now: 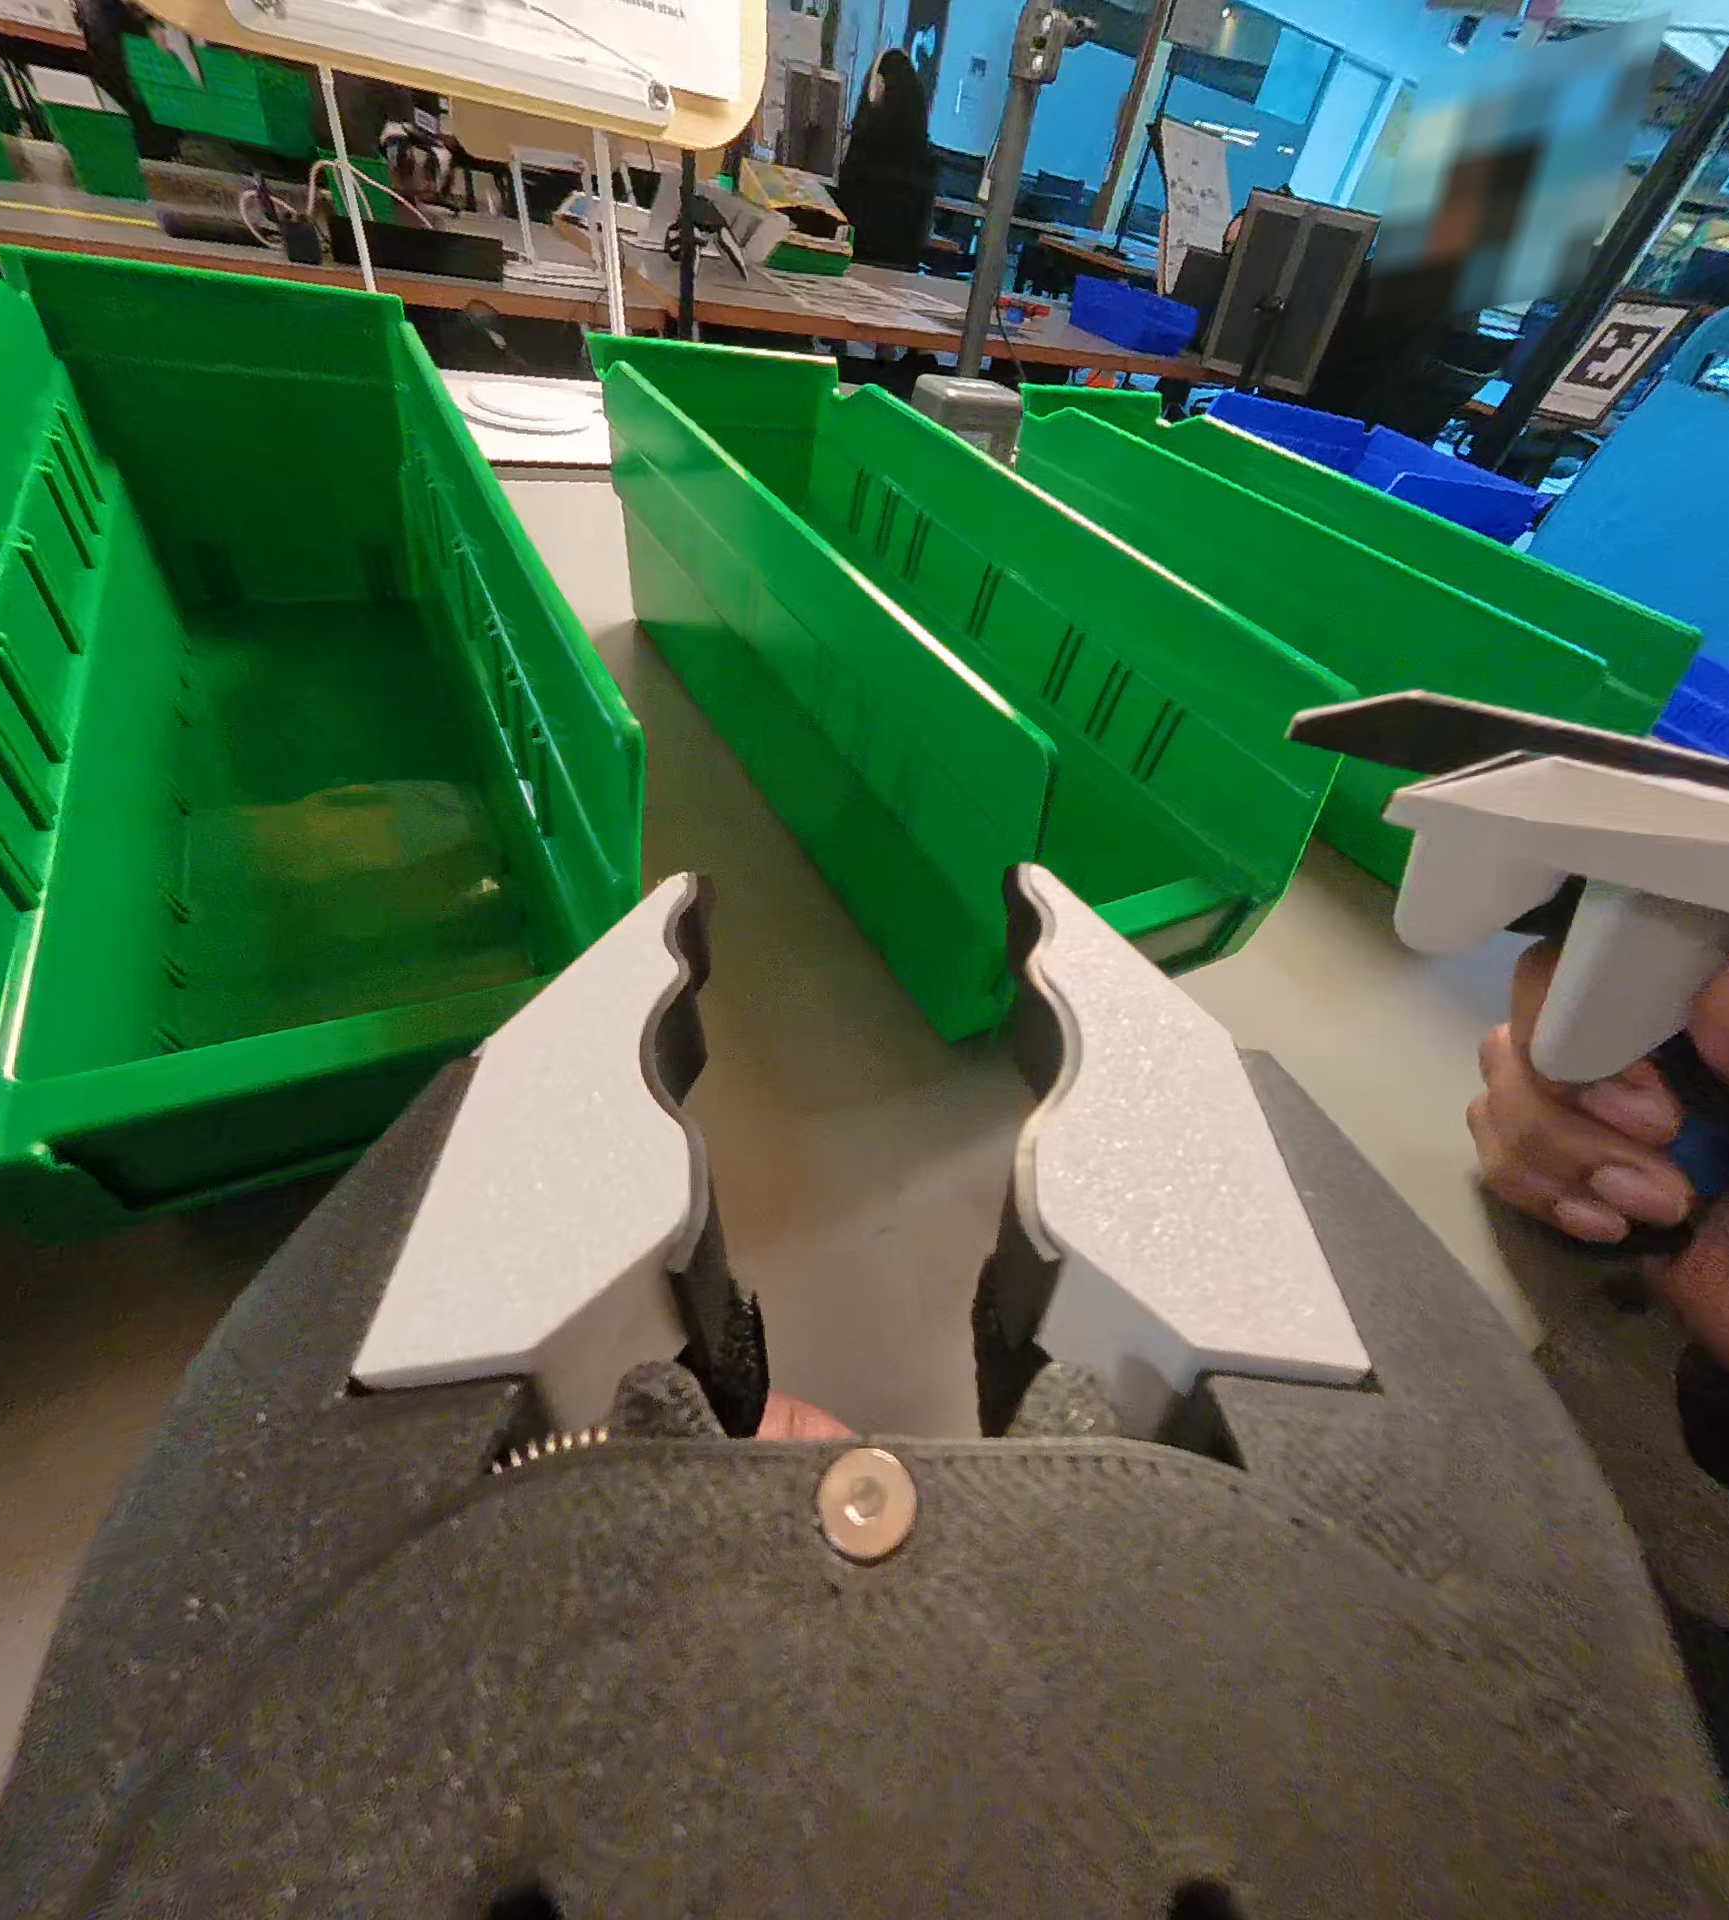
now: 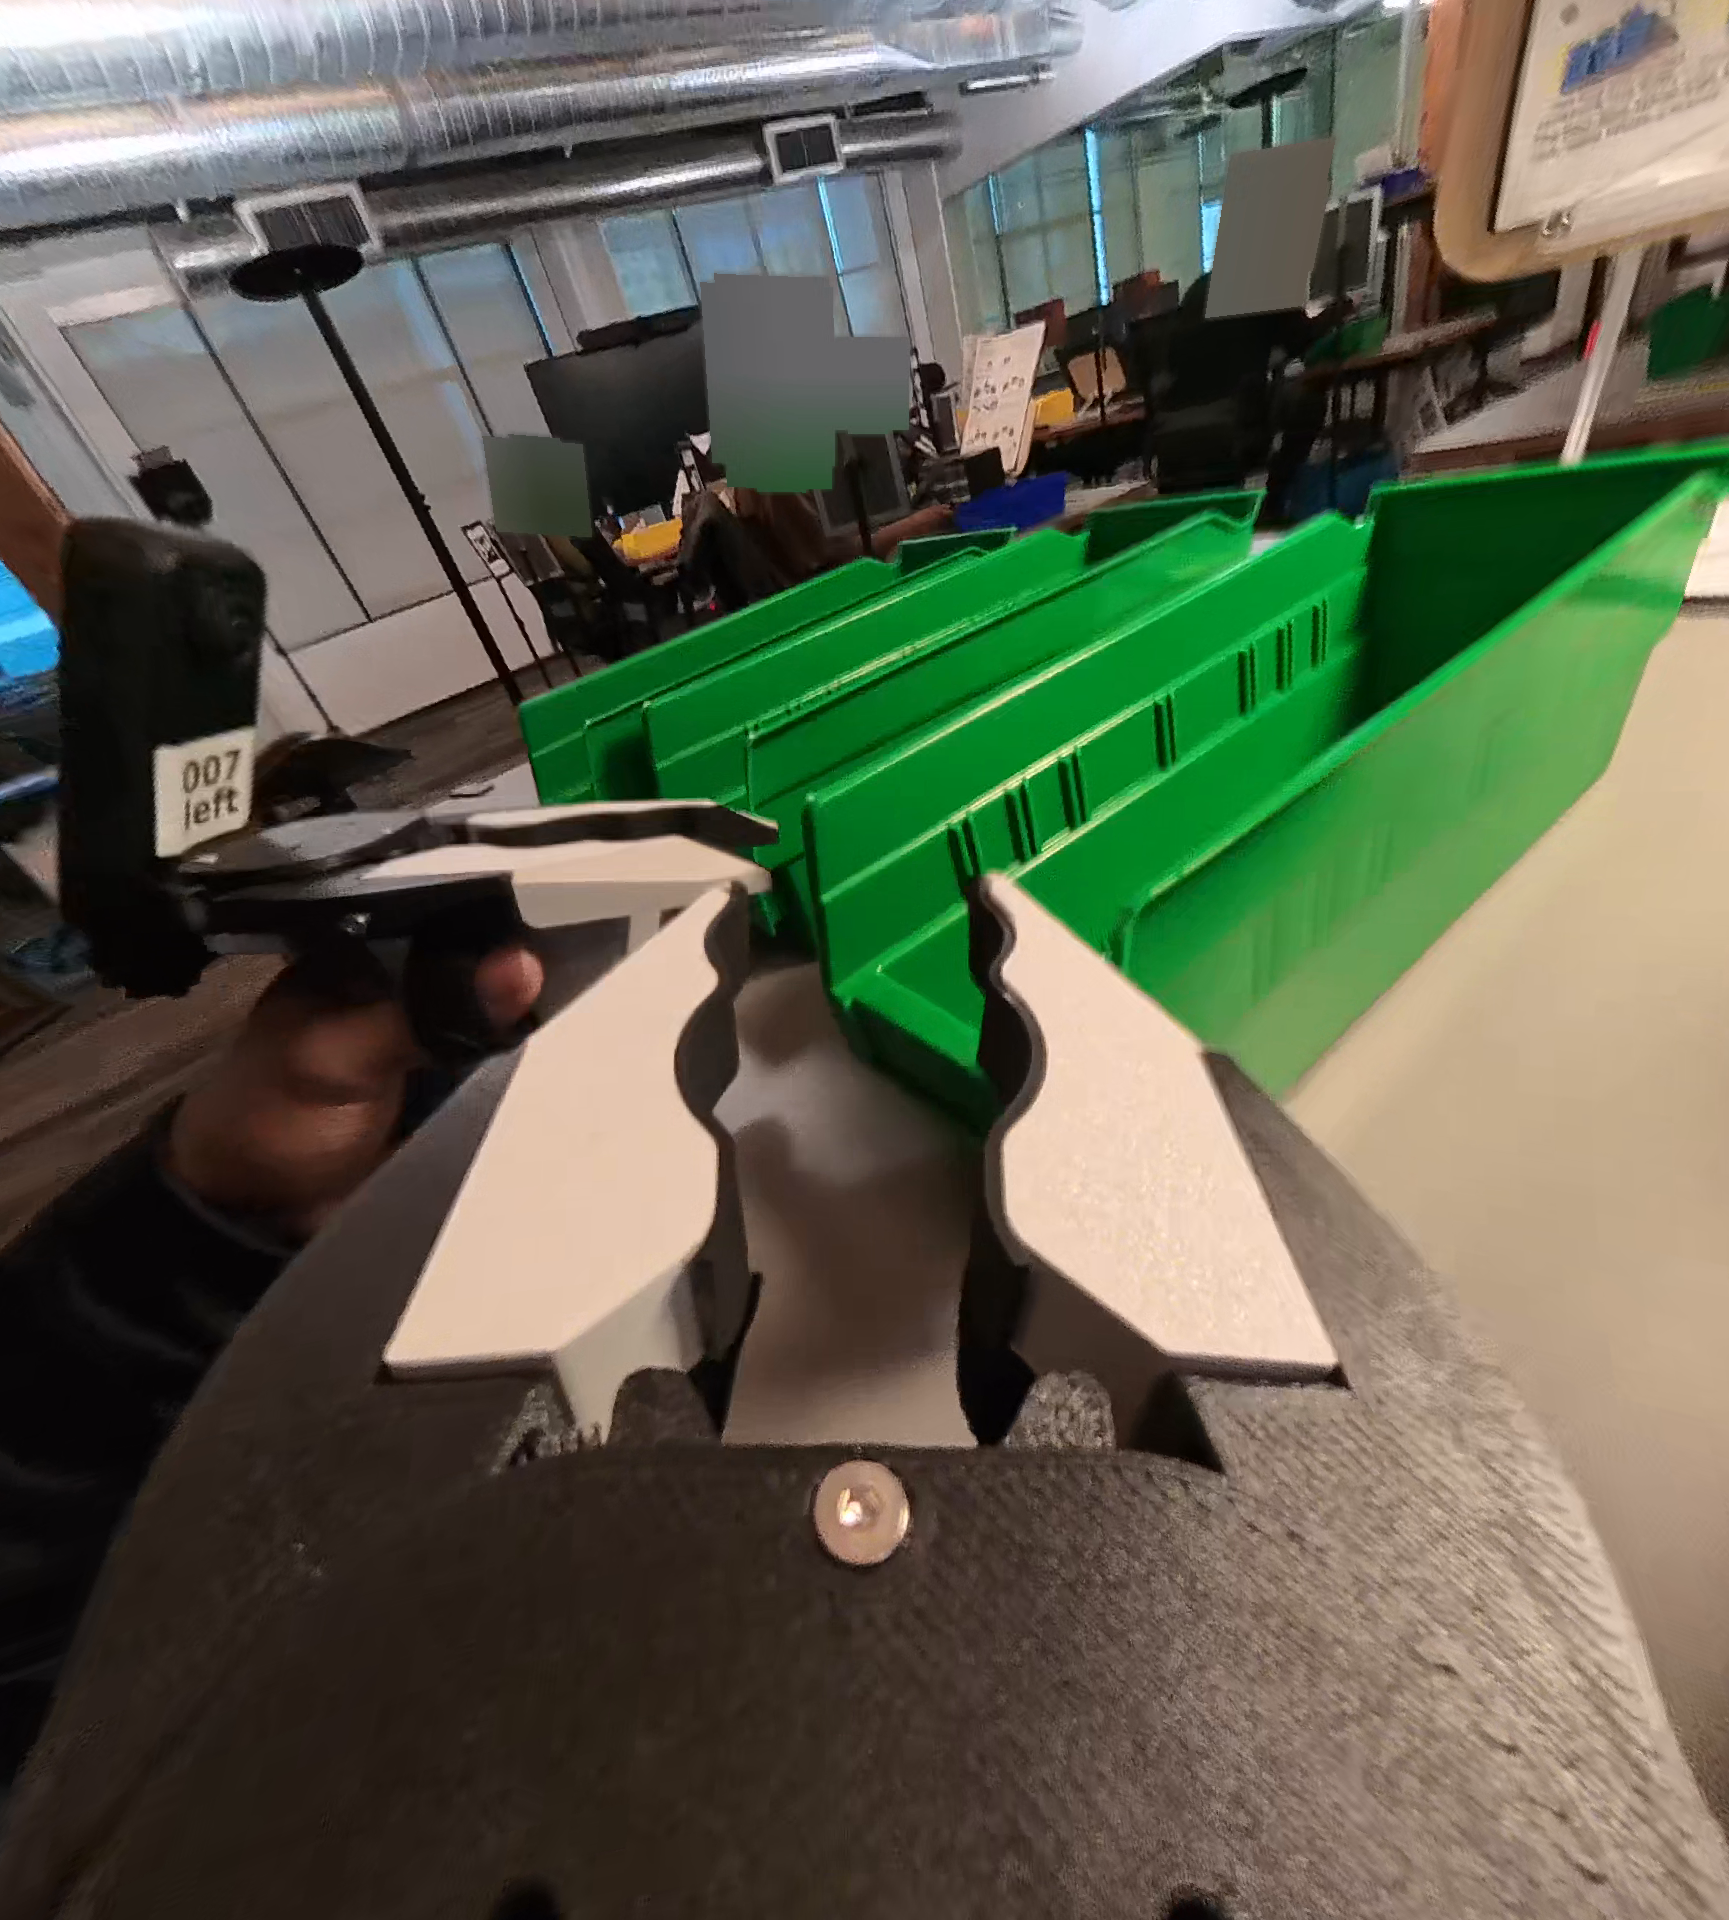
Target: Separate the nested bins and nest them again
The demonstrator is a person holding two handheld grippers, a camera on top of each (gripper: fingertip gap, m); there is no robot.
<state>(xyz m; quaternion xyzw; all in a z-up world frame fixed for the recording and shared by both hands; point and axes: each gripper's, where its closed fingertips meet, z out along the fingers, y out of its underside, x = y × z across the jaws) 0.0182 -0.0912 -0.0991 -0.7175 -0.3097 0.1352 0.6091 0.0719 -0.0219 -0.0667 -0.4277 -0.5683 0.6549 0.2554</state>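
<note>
Three green bins (image 1: 891,675) lie side by side on the table (image 1: 818,1039); a gap of bare table separates the left bin (image 1: 247,675) from the middle one. The left gripper (image 1: 855,914) is spread and bare over that gap. The right gripper (image 2: 860,925) is spread, bare, at a bin's near corner (image 2: 901,997)
</note>
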